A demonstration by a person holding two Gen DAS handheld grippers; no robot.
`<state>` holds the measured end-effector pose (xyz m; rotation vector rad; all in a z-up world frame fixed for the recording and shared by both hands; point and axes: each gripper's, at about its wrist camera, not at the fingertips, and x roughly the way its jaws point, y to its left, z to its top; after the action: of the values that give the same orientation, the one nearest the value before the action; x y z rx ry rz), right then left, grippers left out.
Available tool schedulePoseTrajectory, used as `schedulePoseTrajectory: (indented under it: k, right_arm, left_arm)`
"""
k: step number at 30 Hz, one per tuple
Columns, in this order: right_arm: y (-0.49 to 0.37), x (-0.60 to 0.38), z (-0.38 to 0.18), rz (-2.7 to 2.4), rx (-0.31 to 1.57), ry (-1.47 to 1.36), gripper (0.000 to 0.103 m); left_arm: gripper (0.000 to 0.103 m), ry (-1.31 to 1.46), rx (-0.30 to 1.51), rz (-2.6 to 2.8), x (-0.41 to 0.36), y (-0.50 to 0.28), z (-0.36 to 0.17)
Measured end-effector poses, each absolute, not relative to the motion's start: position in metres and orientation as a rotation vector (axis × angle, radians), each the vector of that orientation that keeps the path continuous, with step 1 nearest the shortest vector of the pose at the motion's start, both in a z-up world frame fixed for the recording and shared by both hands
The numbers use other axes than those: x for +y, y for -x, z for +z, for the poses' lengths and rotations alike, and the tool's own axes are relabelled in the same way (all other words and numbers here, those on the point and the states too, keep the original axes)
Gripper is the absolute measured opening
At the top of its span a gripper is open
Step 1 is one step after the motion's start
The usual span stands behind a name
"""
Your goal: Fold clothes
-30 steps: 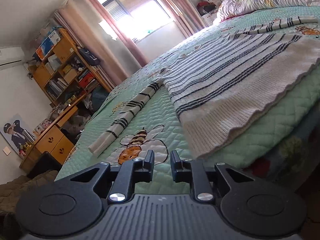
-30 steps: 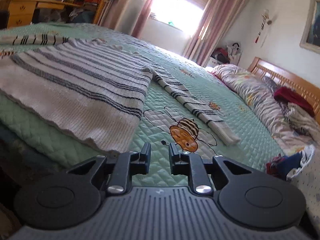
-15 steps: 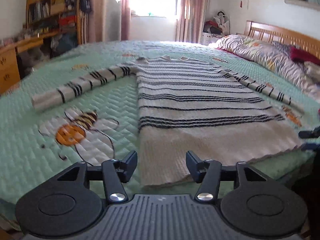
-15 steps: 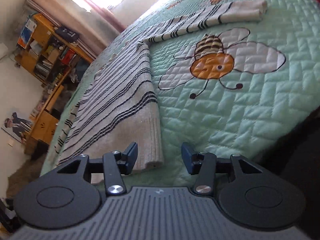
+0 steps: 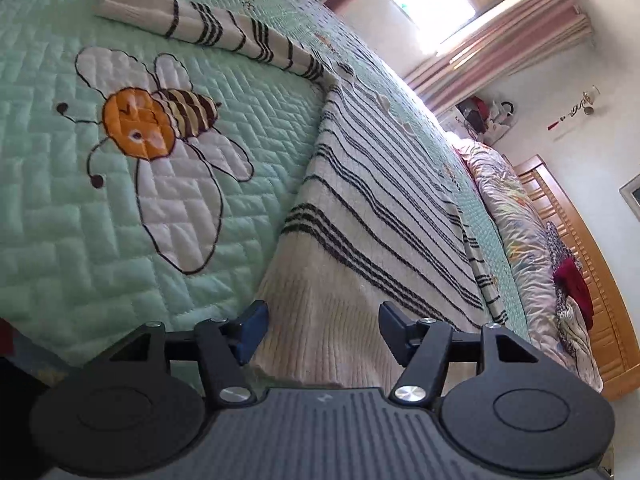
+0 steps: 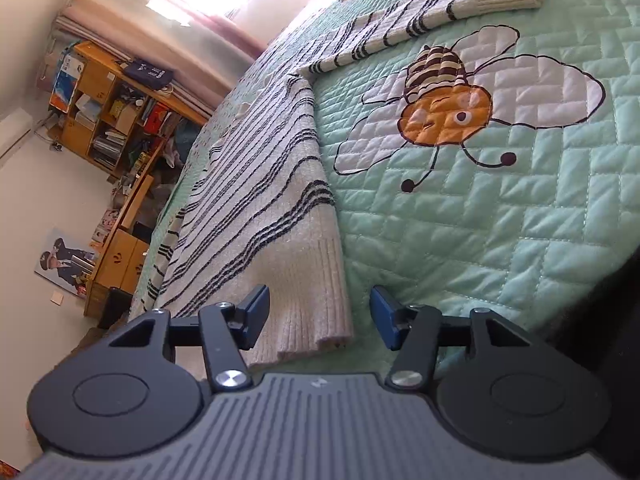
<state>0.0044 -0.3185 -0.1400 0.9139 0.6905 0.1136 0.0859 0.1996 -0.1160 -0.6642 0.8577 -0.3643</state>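
I see the striped sweater [image 5: 380, 216] lying flat on the bed's green quilt [image 5: 60, 220]. My left gripper [image 5: 322, 330] and right gripper [image 6: 318, 318] both gape wide, empty, each straddling a hem corner.

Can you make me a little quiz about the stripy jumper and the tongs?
1. True or false: the left tongs are shut on the stripy jumper.
2. The right tongs point at the jumper's: A) neck, B) bottom corner, C) sleeve end.
3. Fill in: the quilt shows an orange ____.

Key: 1 false, open around the hem, not gripping. 2 B. 3 bee.
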Motion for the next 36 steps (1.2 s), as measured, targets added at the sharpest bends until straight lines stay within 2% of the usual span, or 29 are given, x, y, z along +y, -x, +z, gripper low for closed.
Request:
schedulePoseTrajectory:
  k: [1,3,5,7,8,11,13,14,15,16,17,18,19,20,27,36]
  right_arm:
    - [-0.004,-0.320,-0.141,0.121,0.691,-0.930,0.057]
    - [-0.006,-0.323,-0.144,0.138,0.694,-0.965,0.057]
    - [-0.008,-0.326,-0.147,0.155,0.696,-1.001,0.058]
    - [-0.009,-0.329,-0.151,0.172,0.699,-1.036,0.058]
    - [-0.010,-0.330,-0.152,0.180,0.700,-1.054,0.058]
    - [-0.012,-0.335,-0.159,0.201,0.708,-1.111,0.044]
    - [-0.014,-0.337,-0.166,0.204,0.726,-1.157,0.022]
    - [-0.014,-0.339,-0.170,0.202,0.733,-1.177,0.018]
    - [-0.014,-0.340,-0.173,0.198,0.738,-1.195,0.012]
    - [-0.014,-0.341,-0.174,0.197,0.739,-1.206,0.009]
    - [-0.013,-0.341,-0.175,0.197,0.738,-1.213,0.009]
    - [-0.013,-0.341,-0.175,0.197,0.737,-1.212,0.009]
    - [-0.012,-0.340,-0.174,0.197,0.735,-1.208,0.008]
    - [-0.011,-0.340,-0.173,0.198,0.734,-1.202,0.008]
    - [-0.003,-0.331,-0.154,0.172,0.696,-1.088,0.006]
    - [0.023,-0.325,-0.109,0.168,0.586,-1.013,0.005]
  left_arm:
    - [0.072,0.665,0.868,-0.351,0.205,-0.089,-0.116]
    - [0.072,0.686,0.891,-0.348,0.214,-0.095,-0.118]
    - [0.081,0.751,0.901,-0.382,0.221,-0.101,-0.126]
    - [0.095,0.833,0.900,-0.401,0.223,-0.106,-0.133]
    - [0.099,0.851,0.900,-0.411,0.222,-0.108,-0.134]
    - [0.102,0.835,0.917,-0.423,0.212,-0.115,-0.132]
    - [0.100,0.821,0.921,-0.437,0.206,-0.117,-0.131]
    - [0.098,0.817,0.923,-0.444,0.204,-0.119,-0.131]
    - [0.088,0.817,0.930,-0.450,0.202,-0.120,-0.132]
    - [0.073,0.822,0.943,-0.459,0.200,-0.121,-0.135]
    - [0.063,0.827,0.955,-0.468,0.197,-0.123,-0.137]
    - [0.039,0.843,0.978,-0.480,0.195,-0.124,-0.144]
    - [0.020,0.855,0.999,-0.487,0.192,-0.125,-0.148]
    - [0.012,0.861,1.012,-0.493,0.188,-0.126,-0.153]
    - [0.009,0.861,0.950,-0.437,0.189,-0.115,-0.151]
    - [0.008,0.802,0.891,-0.412,0.208,-0.094,-0.115]
